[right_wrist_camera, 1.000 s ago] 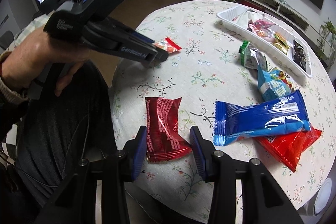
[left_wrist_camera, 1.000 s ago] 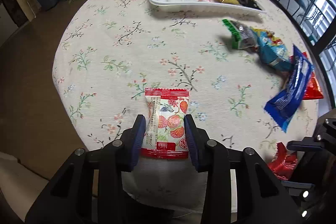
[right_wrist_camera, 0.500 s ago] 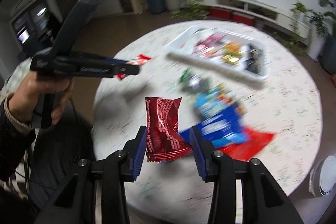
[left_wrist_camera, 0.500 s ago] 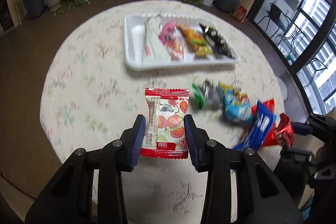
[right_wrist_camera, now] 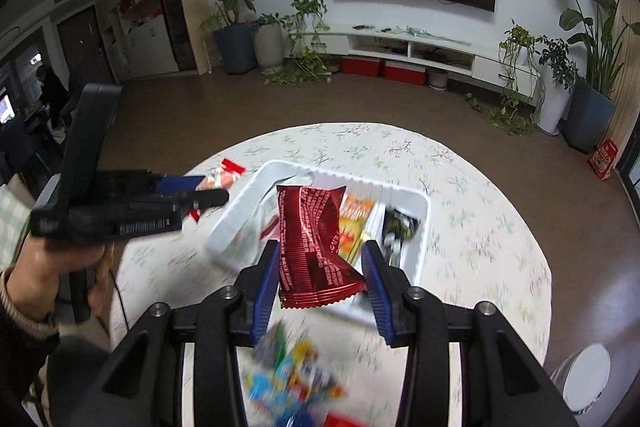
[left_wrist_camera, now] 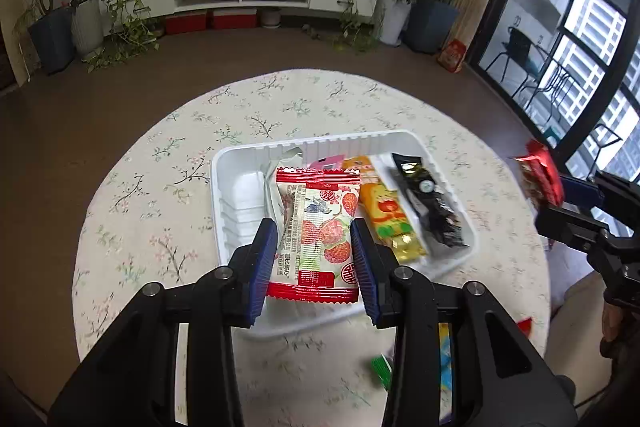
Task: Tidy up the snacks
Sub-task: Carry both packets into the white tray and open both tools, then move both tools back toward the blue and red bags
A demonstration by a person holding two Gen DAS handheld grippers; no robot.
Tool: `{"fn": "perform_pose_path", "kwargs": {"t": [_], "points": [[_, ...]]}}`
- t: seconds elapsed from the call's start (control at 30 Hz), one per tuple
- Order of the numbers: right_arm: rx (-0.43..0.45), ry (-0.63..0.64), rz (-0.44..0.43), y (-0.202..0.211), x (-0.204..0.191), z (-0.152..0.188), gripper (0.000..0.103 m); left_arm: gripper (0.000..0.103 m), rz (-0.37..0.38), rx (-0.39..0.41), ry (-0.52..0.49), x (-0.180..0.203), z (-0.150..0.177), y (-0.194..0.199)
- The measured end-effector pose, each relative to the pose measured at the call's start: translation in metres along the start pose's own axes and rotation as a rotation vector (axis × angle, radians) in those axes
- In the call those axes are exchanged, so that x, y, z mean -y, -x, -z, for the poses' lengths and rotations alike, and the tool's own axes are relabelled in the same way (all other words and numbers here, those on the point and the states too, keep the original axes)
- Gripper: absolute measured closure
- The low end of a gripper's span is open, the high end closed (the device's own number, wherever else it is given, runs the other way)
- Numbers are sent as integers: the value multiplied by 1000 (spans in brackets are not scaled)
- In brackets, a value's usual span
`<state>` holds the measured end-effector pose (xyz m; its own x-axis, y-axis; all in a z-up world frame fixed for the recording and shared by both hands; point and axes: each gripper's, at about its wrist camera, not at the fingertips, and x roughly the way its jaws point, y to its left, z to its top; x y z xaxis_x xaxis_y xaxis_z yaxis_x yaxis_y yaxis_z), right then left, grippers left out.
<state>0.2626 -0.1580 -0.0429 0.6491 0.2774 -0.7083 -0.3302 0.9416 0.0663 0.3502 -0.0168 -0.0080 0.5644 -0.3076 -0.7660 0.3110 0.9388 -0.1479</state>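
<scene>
Both hands have lifted off the near edge of the surface (left_wrist_camera: 160, 163) and swung toward the white tray (left_wrist_camera: 236, 195), which now fills mid-frame beneath them. The left gripper (left_wrist_camera: 314, 253) pinches the strawberry-print packet (left_wrist_camera: 316, 223) above the tray's lower left, long axis pointing away. The right gripper (right_wrist_camera: 322, 277) pinches the dark red packet (right_wrist_camera: 314, 243) over the tray's middle, equally near, other snacks already inside
</scene>
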Motion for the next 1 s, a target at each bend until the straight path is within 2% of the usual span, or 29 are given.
{"fn": "perform_pose_path", "kwargs": {"t": [0.17, 0.27, 0.37, 0.53, 0.7, 0.87, 0.93, 1.0], "points": [[-113, -6, 20, -70, 7, -7, 59, 67, -35, -72, -14, -4, -7, -57], [-151, -12, 33, -95, 10, -5, 59, 67, -36, -100, -23, -3, -4, -81], [-163, -21, 37, -109, 11, -6, 59, 65, -51, -95, -54, 2, -6, -97], [-211, -11, 67, -132, 10, -4, 58, 65, -54, -79, -60, 7, -7, -107], [-220, -21, 71, -136, 11, 2, 56, 57, -64, -73, -84, 16, -4, -113], [-219, -34, 69, -135, 13, 5, 55, 56, -44, -69, -82, 17, -3, -110], [-209, -37, 72, -131, 14, 4, 52, 47, -53, -51, -77, 16, -2, -103], [-192, -46, 76, -123, 17, 4, 43, 33, -57, -27, -61, 13, -2, -93]]}}
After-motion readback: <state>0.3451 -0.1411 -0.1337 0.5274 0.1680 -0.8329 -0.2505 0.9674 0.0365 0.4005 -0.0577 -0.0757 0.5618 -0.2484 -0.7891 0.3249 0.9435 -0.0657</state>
